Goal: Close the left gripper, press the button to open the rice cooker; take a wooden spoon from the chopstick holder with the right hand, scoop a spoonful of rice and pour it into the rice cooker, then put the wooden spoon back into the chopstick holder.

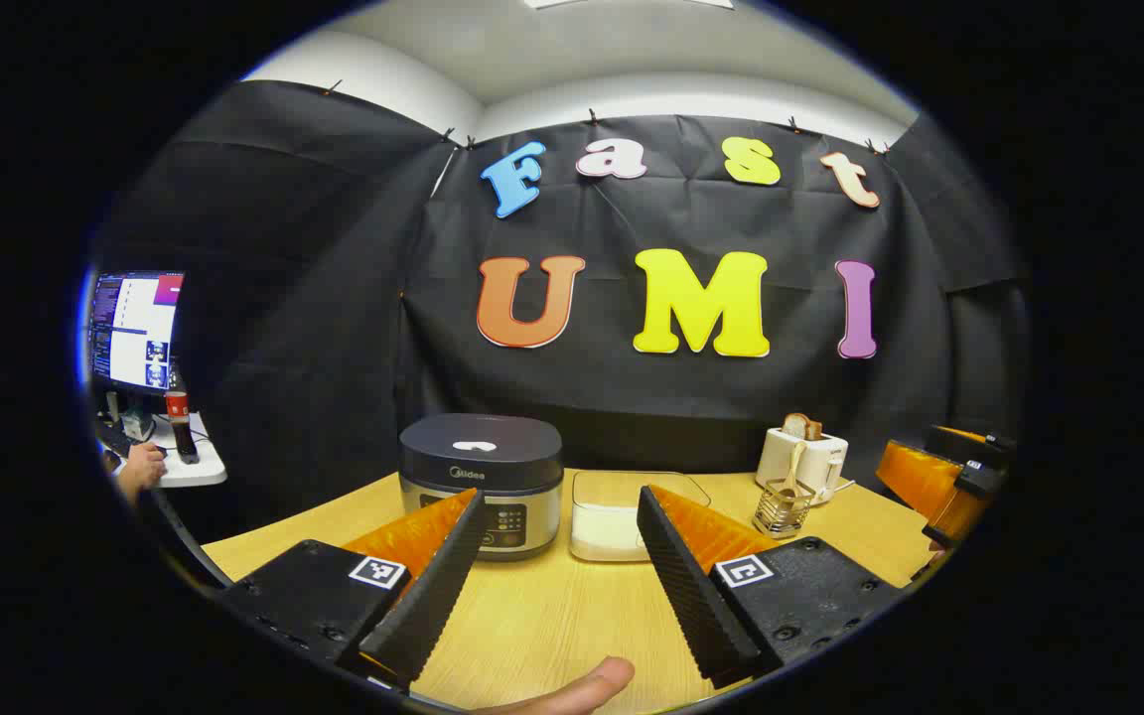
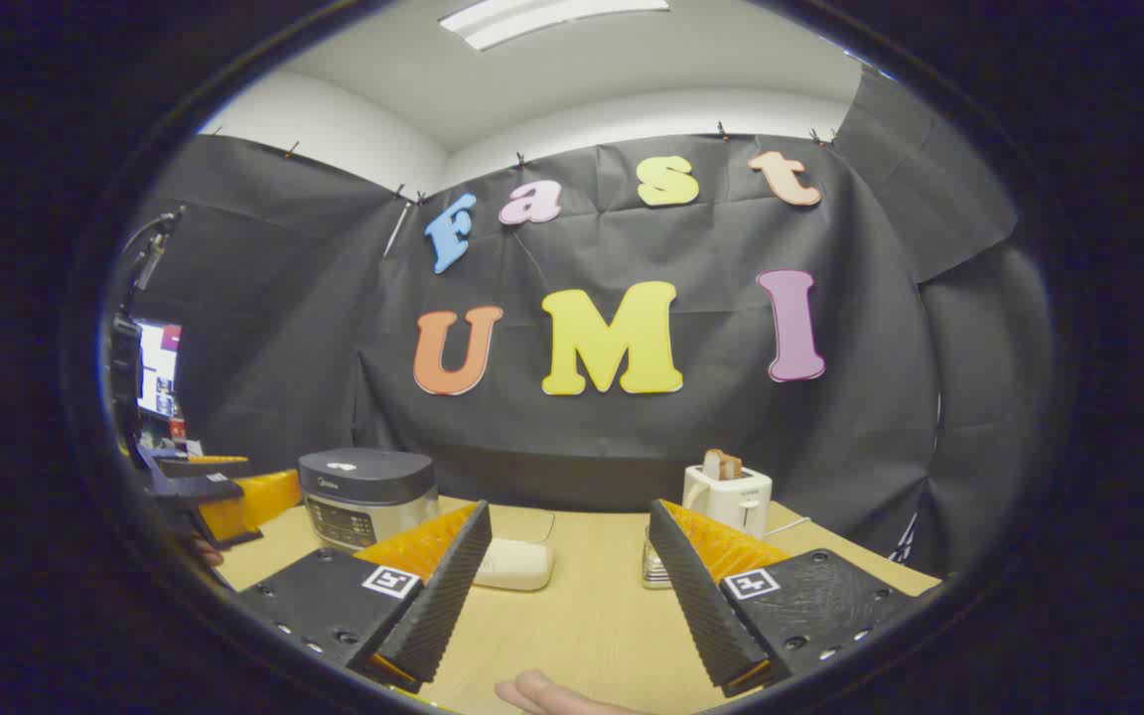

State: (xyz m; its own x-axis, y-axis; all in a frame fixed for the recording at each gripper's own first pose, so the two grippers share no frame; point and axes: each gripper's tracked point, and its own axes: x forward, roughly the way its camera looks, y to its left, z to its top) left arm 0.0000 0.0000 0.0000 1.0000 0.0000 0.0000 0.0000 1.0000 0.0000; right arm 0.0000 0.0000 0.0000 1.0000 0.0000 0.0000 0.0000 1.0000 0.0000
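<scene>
Rice cooker (image 1: 482,484): lid down, button panel on its front; sits toward the back of the table, left of middle.
Left gripper (image 1: 560,586): fingers spread wide, nothing between them; hovers over the table's near edge, aimed between cooker and rice container. Not yet closed for the press.
Right gripper (image 2: 568,596): fingers spread wide, empty; over the near edge, further right. Seen from the left gripper view as an orange body at the right edge (image 1: 939,482).
Table (image 1: 552,626): light wood, bare at the front.
Rice container (image 1: 617,516): clear box of white rice, just right of the cooker, near it.
Chopstick holder (image 1: 784,506): wire basket right of the rice, in front of the toaster (image 1: 802,457); wooden spoon (image 1: 792,467) stands in it, handle up.
Stage, judged: start; no step done.
Risk 1: pressing with fingers spread could straddle or miss the button, so the lid stays shut.
Risk 2: a hard push may slide the cooker back into the cloth wall.
Risk 3: holder looks light; pulling the spoon at a slant could tip it or drag it against the toaster.
</scene>
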